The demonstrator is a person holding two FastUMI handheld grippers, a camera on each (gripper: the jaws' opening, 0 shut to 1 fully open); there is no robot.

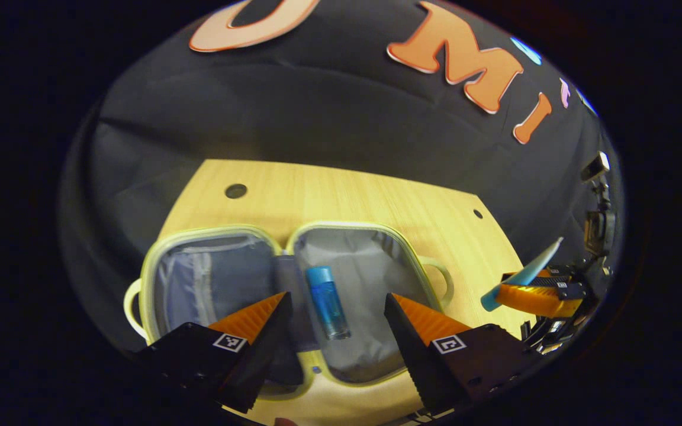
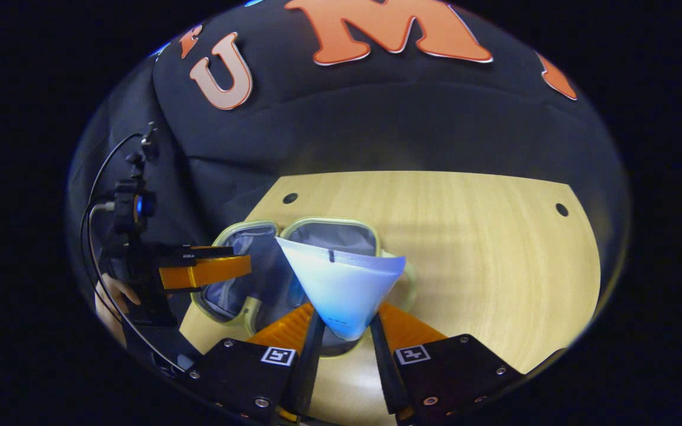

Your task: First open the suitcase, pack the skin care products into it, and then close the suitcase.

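The suitcase point(image 1: 293, 296) is small, with a pale green rim and grey cloth inside, and it lies wide open and flat on the wooden bench point(image 1: 341, 189), so the opening step is done. One skin care product, a blue bottle point(image 1: 327, 302), already lies in the right half of the suitcase, near the middle fold. In the left gripper view, the left tool point(image 1: 335, 313) hangs just above that bottle with its fingers spread wide and holding nothing. In the right gripper view, the right tool point(image 2: 341, 328) pinches the narrow end of a soft white tube point(image 2: 341, 284), and the wide flat end of the tube sticks out over the open suitcase. The left gripper view shows the same tube off to the right side, above the bench and not yet in the suitcase. So I think the packing is partly done: the tube has to go in next. I cannot tell if more products wait elsewhere. After that, the suitcase has to be closed.
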